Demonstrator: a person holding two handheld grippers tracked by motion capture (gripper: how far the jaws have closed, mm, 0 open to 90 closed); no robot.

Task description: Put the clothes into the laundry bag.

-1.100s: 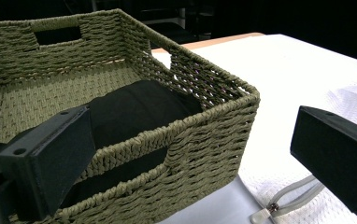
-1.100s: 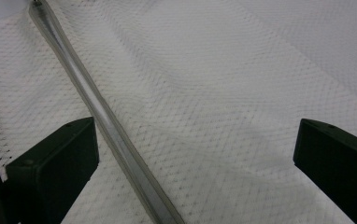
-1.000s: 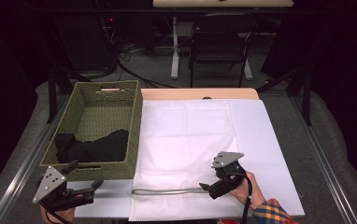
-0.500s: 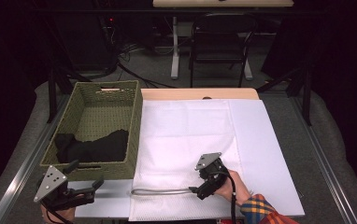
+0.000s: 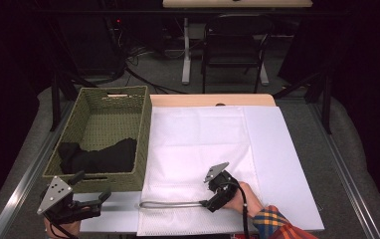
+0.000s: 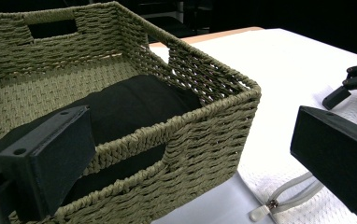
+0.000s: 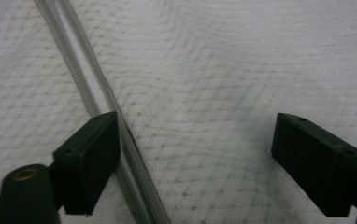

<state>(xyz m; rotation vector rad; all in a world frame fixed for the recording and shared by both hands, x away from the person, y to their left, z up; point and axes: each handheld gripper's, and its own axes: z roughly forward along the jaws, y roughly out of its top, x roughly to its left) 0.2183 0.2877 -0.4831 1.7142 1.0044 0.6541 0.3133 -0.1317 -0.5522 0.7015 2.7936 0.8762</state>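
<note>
Since a second ago the right gripper [image 5: 212,203] is sliding left along the bottom of the frame, and it is now sitting on the white mesh bag [image 5: 198,149] at lower centre, jaws spread wide over the zipper [image 7: 120,140]. Lower left, the left gripper [image 5: 98,199] is hovering open beside the basket [image 5: 145,129] of black cloth [image 5: 101,157]. Closing here is likely risking a pinch of mesh beside the zipper, because one jaw is lying right against the zipper tape.

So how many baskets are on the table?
1. The green woven basket sits on the table's left side, beside the white mesh bag, with black cloth inside it. Nothing hints at another hidden one.
</note>
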